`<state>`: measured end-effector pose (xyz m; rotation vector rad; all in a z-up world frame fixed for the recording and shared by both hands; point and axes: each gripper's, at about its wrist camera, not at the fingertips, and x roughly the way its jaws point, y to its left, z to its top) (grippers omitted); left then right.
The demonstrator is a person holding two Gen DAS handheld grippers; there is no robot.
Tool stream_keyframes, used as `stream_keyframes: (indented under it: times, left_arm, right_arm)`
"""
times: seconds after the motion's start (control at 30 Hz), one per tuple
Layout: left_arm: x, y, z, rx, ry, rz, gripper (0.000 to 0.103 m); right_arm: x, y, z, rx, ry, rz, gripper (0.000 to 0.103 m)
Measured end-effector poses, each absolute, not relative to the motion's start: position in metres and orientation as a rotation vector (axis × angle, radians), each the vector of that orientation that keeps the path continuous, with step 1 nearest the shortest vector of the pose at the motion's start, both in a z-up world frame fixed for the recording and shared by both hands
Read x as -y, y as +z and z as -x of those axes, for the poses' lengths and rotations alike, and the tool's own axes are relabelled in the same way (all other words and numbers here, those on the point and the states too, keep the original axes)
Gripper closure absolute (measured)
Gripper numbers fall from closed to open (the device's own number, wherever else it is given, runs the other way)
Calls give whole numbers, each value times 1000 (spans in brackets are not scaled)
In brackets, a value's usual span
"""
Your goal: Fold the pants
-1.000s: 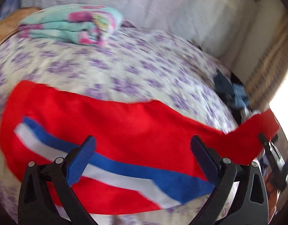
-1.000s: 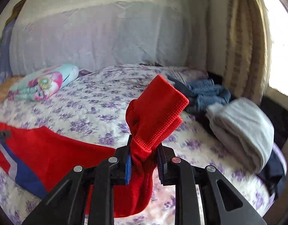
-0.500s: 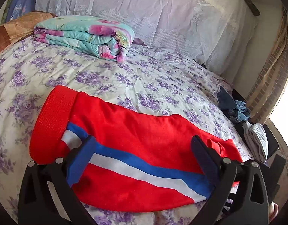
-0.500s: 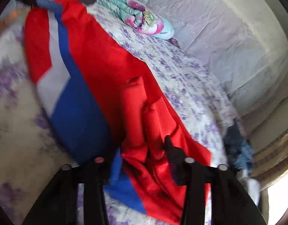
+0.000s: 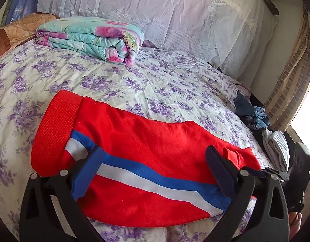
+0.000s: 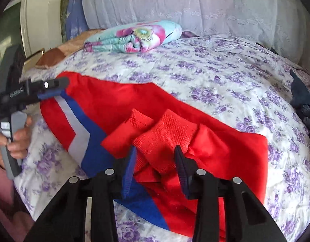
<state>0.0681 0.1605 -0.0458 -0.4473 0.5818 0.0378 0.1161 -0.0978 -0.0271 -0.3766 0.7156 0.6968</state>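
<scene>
Floral purple-and-white bedsheet (image 5: 118, 84) covers the bed, with a lace-draped headboard behind it and a striped curtain at the window toward 3 o'clock.

One pair of red track pants (image 5: 155, 147) lies flat on the sheet, already doubled. In the left wrist view its long axis runs from the ribbed waistband (image 5: 54, 129) at 9 o'clock to the folded end at 3 o'clock, a blue-and-white stripe slanting along the near edge. In the right wrist view two ribbed cuffs (image 6: 165, 137) sit side by side on top of the cloth, pointing toward 11 o'clock.

The coming move likely turns on those cuffs — they lie straight ahead of the right gripper (image 6: 155, 161), in line with the gap between its jaws. Those jaws are closing, yet the pads press on nothing; the cuffs rest loose between and just beyond them. The right hand is clearly the nearer one to that end.

The left gripper (image 5: 155, 161) hovers over the striped near edge with its jaws wide apart and nothing held; it is nearer the waistband.

Counted — one pair of pants, two cuffs, one folded floral quilt (image 5: 90, 38) at 11 o'clock, one heap of dark and denim clothes (image 5: 251, 115) and one folded grey garment (image 5: 278, 149) at 3 o'clock.
</scene>
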Motion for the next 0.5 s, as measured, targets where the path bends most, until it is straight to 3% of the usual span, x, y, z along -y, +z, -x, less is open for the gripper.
stream_keyframes:
  times: [0.07,0.17,0.2,0.37,0.5]
  left_arm:
    - [-160,-46,-68,-584,41,443,5]
    - [-159,-47,-68,-586,44,442,5]
    - [-159,-47,-68,-586,44,443,5]
    - [-160,-47,-68,-587,44,442,5]
    - [-159,-48,-69,-586,46,444,5]
  right_arm:
    - [96,-30,-120,-699,673,393,65]
    - [98,-25,-127,-704,668,361,91]
    - [99,-21,-126,-693,666,350,95]
    - [91,0,-104,-630,782,315,95]
    - [77,-31,-109,-719,778,382,92]
